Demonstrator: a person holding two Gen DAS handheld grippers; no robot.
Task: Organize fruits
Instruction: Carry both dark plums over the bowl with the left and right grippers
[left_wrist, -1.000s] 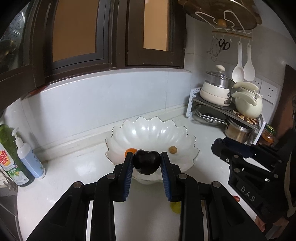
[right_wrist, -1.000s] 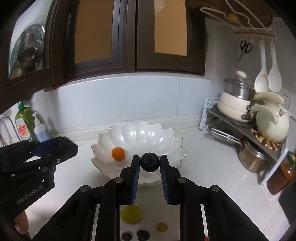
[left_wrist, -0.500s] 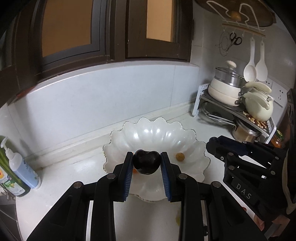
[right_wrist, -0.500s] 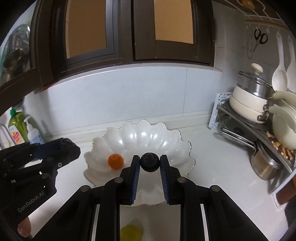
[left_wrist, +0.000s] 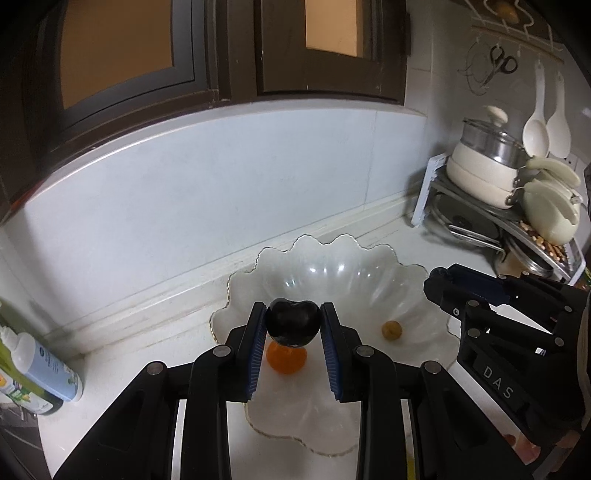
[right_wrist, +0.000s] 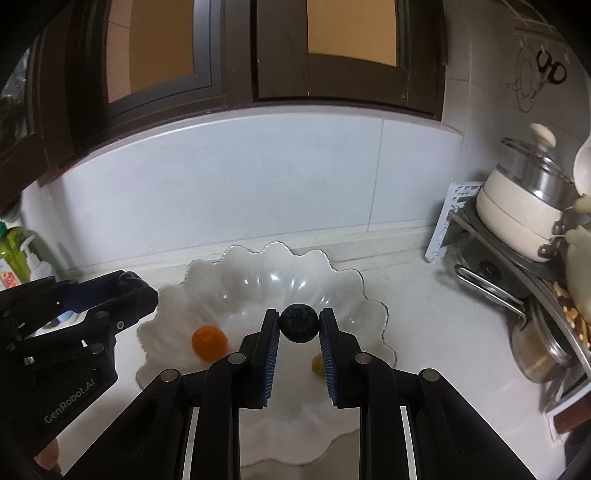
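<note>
My left gripper (left_wrist: 293, 322) is shut on a dark, glossy plum (left_wrist: 293, 326) and hangs over the near part of a white scalloped bowl (left_wrist: 354, 266). Under it in the bowl lies a small orange fruit (left_wrist: 287, 362), with a little tan fruit (left_wrist: 390, 329) to its right. My right gripper (right_wrist: 298, 324) is shut on a round blueberry (right_wrist: 298, 324), also above the bowl (right_wrist: 258, 269). From that view the orange fruit (right_wrist: 209, 342) sits at the bowl's left, and the tan fruit (right_wrist: 317, 364) peeks out beside the right finger.
A rack (left_wrist: 491, 218) with a white pot, a kettle and pans stands at the right against the wall. Soap bottles (left_wrist: 40, 365) stand at the left. Each gripper appears in the other's view: the right one (left_wrist: 517, 332), the left one (right_wrist: 66, 332).
Both grippers have moved forward over the bowl, fruits still held. The loose fruits on the counter in front of the bowl have dropped out of view.
</note>
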